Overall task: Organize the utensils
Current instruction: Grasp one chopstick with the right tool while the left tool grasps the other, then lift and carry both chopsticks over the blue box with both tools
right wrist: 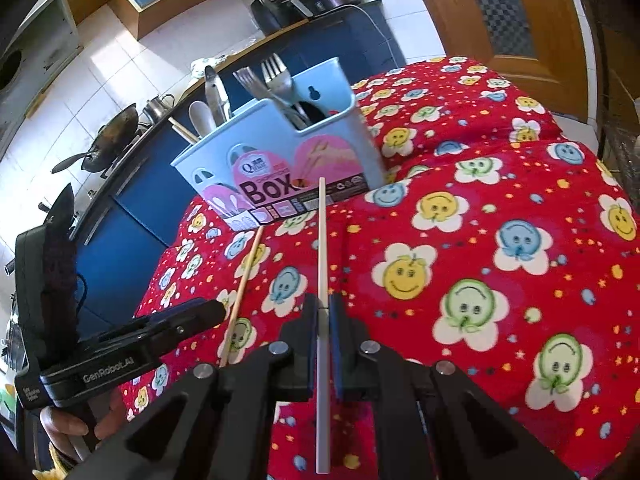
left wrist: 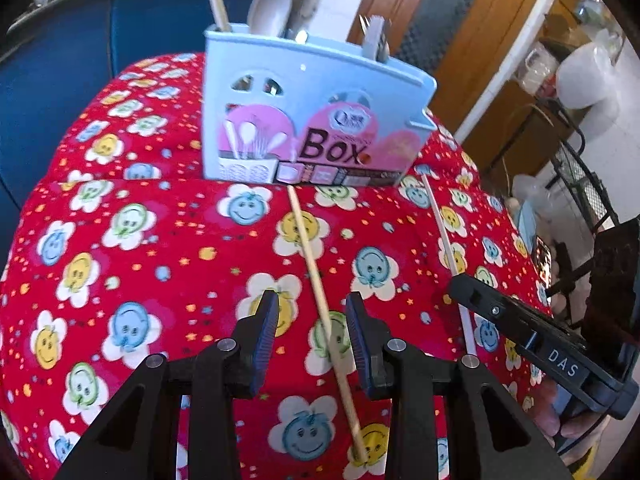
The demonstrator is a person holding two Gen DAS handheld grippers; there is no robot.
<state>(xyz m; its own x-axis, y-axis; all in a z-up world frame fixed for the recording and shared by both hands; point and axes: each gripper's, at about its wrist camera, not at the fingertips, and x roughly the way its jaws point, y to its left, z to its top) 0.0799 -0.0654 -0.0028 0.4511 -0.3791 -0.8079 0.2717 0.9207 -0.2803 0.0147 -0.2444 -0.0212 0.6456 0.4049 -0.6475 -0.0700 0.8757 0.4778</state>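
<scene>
A light blue utensil box stands at the far side of the red flower-print cloth, holding forks, a white spoon and a wooden stick. A wooden chopstick lies on the cloth, pointing at the box. My left gripper hangs open over it, the stick running between the jaws close to the right finger, untouched by the pads. My right gripper is shut on a white chopstick whose tip points at the box.
Behind the table runs a blue kitchen counter with a wok and appliances. A wooden door is at the back right, and a black wire rack stands off the table's right edge. A hand holds the left tool.
</scene>
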